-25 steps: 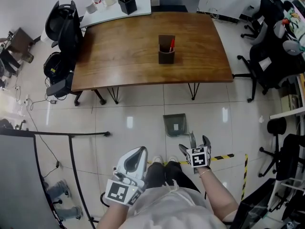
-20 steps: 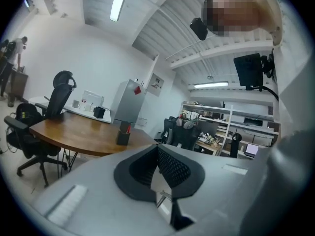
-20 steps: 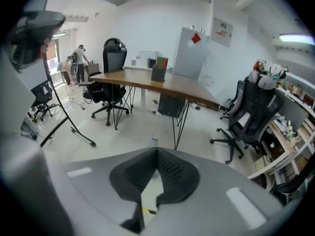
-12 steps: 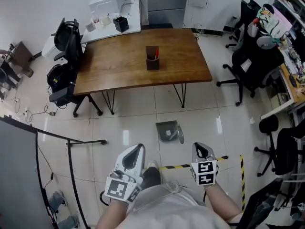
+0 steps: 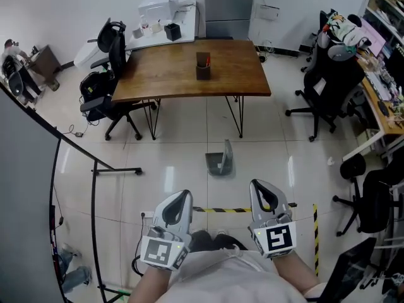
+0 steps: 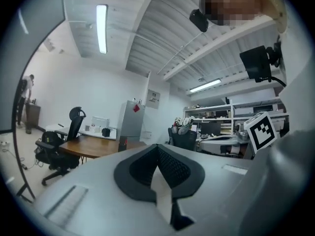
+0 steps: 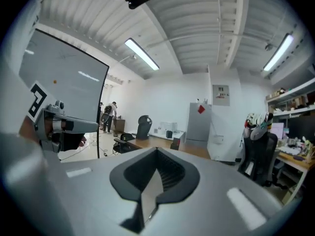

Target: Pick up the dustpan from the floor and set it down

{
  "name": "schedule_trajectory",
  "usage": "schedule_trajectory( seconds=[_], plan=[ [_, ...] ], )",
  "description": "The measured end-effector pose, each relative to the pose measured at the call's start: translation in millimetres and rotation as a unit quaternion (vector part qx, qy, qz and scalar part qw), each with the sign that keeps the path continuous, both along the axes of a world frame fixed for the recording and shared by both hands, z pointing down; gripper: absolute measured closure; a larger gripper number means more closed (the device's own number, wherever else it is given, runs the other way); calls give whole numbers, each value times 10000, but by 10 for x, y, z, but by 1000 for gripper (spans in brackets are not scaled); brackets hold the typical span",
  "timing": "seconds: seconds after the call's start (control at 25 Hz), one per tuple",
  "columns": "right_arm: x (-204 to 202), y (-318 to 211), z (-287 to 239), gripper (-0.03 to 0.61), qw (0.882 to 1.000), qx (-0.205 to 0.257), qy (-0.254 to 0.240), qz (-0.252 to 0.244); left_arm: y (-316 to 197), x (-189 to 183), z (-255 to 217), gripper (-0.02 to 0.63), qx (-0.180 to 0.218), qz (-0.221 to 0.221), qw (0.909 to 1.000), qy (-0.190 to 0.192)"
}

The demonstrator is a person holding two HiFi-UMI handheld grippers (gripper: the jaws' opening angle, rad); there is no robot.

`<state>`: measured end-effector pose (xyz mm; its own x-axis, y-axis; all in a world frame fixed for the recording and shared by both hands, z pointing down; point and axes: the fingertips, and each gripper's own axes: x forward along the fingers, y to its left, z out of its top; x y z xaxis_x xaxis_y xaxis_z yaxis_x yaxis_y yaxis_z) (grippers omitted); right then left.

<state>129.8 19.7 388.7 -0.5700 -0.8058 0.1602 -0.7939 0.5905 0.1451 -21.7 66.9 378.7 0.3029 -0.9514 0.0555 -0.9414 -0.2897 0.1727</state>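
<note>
Head view and both gripper views, with the person standing. The left gripper (image 5: 181, 197) is held level in front of the body, its pads pressed together with nothing between them; little is changed here apart from a shift with the body. The dustpan (image 5: 218, 161) is seen on the tiled floor (image 5: 164, 144), between the near edge of the table (image 5: 183, 74) and the striped tape (image 5: 221, 209), well apart from both tools. The right gripper (image 5: 260, 189) is shown a second earlier low down, spread wide and just beside the dustpan. Now it is held up near the body, level with the left one, its jaws closed on nothing. The whole scene is also viewed from higher and farther back than before. From this the release is judged to be complete and the dustpan to be set down, so that little or nothing of the task appears to remain.

Orientation: the long axis of the dustpan is read as running near to far, toward the table. A paler narrow strip, probably the handle, is seen along its right side, reaching farther than the dark body. Whether it stands up or lies flat cannot be told, nor can the open side be made out at this size
</note>
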Motion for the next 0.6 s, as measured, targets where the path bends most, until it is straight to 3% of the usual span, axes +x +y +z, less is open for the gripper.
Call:
schedule_trajectory(
  seconds=[0.36,0.6],
  plan=[
    [-212,1029,-387,577,9976,551,-345,-222,797,-186,-150,600,139,25,9997,174],
    [-353,1501,-455,577,9940,782,-568,-518,1129,-48,-228,600,211,61,9997,78]
  ],
)
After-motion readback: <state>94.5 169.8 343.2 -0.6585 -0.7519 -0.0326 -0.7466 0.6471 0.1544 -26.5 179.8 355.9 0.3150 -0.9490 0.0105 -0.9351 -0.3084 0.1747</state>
